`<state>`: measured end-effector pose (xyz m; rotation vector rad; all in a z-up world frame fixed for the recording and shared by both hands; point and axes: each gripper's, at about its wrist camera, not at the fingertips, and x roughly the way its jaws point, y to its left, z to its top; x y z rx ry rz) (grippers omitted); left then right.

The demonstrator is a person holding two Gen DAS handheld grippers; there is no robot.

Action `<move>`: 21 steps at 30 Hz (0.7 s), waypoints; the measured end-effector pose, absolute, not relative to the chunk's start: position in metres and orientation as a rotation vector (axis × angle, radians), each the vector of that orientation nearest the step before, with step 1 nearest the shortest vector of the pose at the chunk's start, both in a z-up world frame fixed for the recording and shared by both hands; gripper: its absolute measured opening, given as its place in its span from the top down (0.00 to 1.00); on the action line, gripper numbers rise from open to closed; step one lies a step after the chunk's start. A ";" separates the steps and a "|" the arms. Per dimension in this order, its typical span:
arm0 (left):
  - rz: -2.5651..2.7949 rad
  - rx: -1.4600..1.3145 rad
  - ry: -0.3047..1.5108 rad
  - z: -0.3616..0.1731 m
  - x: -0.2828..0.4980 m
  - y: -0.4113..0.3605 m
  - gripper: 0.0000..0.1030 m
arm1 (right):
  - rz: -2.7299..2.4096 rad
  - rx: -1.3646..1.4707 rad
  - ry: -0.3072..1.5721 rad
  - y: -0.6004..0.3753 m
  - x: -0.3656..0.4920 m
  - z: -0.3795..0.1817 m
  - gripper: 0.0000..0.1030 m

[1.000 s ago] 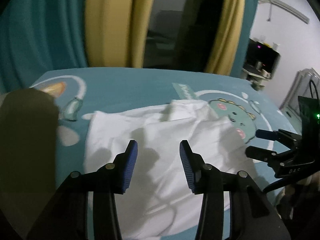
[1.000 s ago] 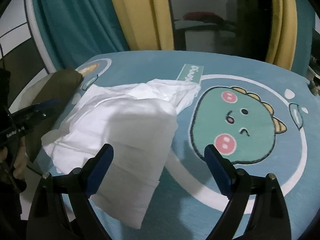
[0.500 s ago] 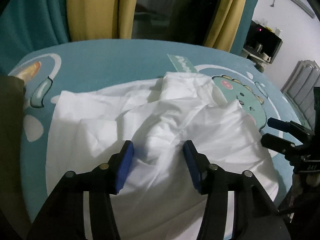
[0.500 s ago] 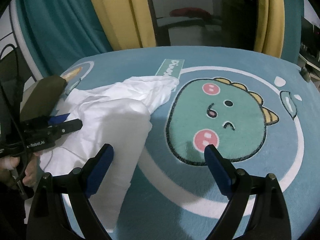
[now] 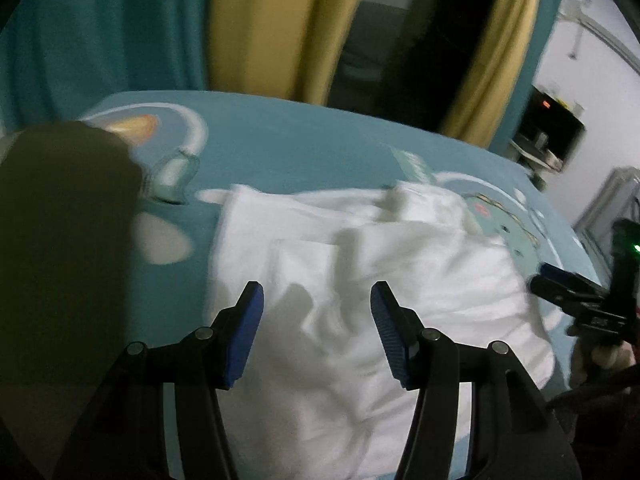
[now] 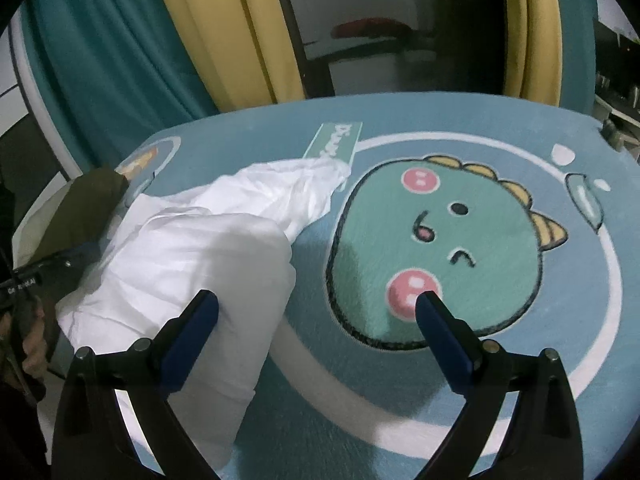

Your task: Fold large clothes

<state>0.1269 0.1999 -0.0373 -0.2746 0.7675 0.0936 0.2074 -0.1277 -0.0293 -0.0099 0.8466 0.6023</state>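
A rumpled white cotton garment [image 5: 360, 300] lay half-folded on a teal table cover printed with a cartoon dinosaur [image 6: 440, 252]. The left hand-held gripper [image 5: 316, 332] hovered over its middle, jaws opening, nothing between them. The right hand-held gripper [image 6: 316, 328], jaws opening, straddled its right edge, unpinched. Probably between folds; next, a fresh edge needs pinching.
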 end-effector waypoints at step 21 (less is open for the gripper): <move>-0.245 -0.649 0.835 -0.087 0.138 0.230 0.18 | 0.630 -0.010 0.866 -0.130 0.196 -0.037 0.05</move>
